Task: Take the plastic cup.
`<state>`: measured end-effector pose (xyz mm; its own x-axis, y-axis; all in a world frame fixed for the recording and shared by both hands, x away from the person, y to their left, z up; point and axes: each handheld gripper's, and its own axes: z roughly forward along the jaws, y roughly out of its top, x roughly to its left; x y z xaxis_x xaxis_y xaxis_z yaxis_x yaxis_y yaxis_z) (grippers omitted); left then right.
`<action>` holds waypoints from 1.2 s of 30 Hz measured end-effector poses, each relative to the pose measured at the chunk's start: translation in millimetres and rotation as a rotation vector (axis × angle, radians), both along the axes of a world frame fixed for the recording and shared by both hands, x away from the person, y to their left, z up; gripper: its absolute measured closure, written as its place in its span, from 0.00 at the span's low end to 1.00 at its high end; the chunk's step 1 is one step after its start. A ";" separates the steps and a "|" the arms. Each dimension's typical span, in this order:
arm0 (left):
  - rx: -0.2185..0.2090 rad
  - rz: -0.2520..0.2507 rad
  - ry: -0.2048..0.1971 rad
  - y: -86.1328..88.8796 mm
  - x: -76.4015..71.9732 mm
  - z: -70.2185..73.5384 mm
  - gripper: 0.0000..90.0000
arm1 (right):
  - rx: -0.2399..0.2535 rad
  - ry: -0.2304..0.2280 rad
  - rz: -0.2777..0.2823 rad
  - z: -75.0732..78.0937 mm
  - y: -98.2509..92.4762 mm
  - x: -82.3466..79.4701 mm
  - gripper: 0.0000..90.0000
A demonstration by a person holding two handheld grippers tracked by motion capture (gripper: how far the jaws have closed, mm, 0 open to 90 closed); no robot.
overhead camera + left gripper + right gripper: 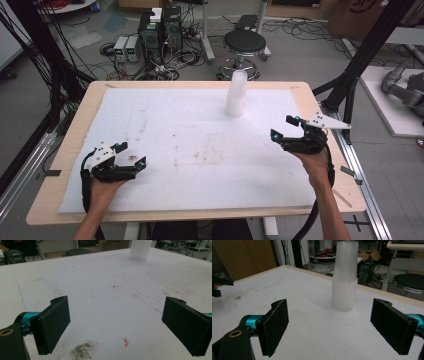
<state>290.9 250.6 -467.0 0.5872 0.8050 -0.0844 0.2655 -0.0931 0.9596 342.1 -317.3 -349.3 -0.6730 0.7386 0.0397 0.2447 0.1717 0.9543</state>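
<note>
While a stack of clear plastic cups [236,94] stands upright toward the far middle of the white-padded surface [190,145], both tongs hover well apart from it. Left tongs [131,154], near the front left, are spread wide and hold nothing. Right tongs [284,127], toward the right edge, are likewise spread and empty, facing the stack.
</note>
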 end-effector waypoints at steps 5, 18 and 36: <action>0.003 0.002 0.004 -0.3 0.6 0.0 0.09 | -0.017 0.006 0.011 22.3 -0.6 22.5 0.15; 0.009 -0.002 0.012 -0.9 1.3 0.2 0.09 | -0.067 0.012 0.055 56.5 8.0 67.0 0.15; 0.023 0.000 0.011 -2.4 1.1 0.3 0.09 | -0.164 0.072 0.178 88.8 38.4 137.8 0.15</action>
